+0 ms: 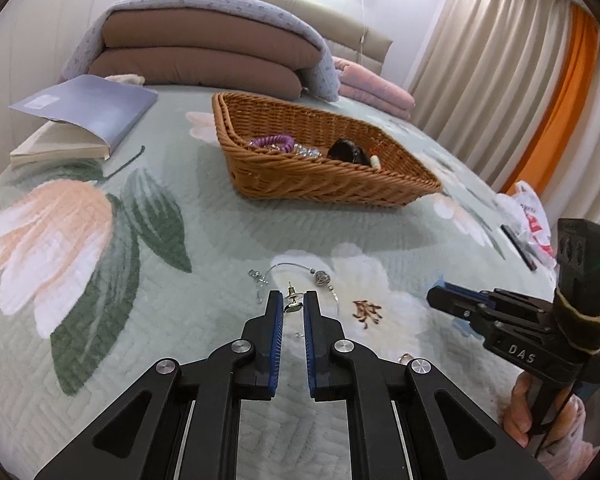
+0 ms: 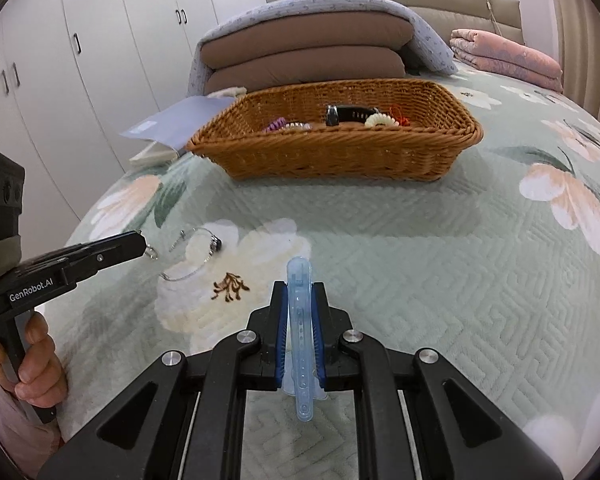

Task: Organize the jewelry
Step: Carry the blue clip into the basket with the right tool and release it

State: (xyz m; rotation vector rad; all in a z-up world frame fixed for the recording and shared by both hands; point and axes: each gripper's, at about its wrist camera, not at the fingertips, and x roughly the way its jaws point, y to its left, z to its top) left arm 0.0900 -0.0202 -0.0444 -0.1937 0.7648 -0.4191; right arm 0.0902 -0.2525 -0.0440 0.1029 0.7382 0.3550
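My left gripper is shut on a small metal earring, held just above the floral bedspread. In the right wrist view the earring dangles from the left gripper's tip. A thin wire bracelet with a silver bead lies on the bedspread just beyond it. My right gripper is shut on a translucent blue plastic strap, which stands upright between the pads. A wicker basket further back on the bed holds a purple coil hair tie, clear beads and a black item.
An open book lies at the far left of the bed. Folded quilts and a pink blanket sit behind the basket. A plastic bag lies at the bed's right edge. A hand holds the left gripper's handle.
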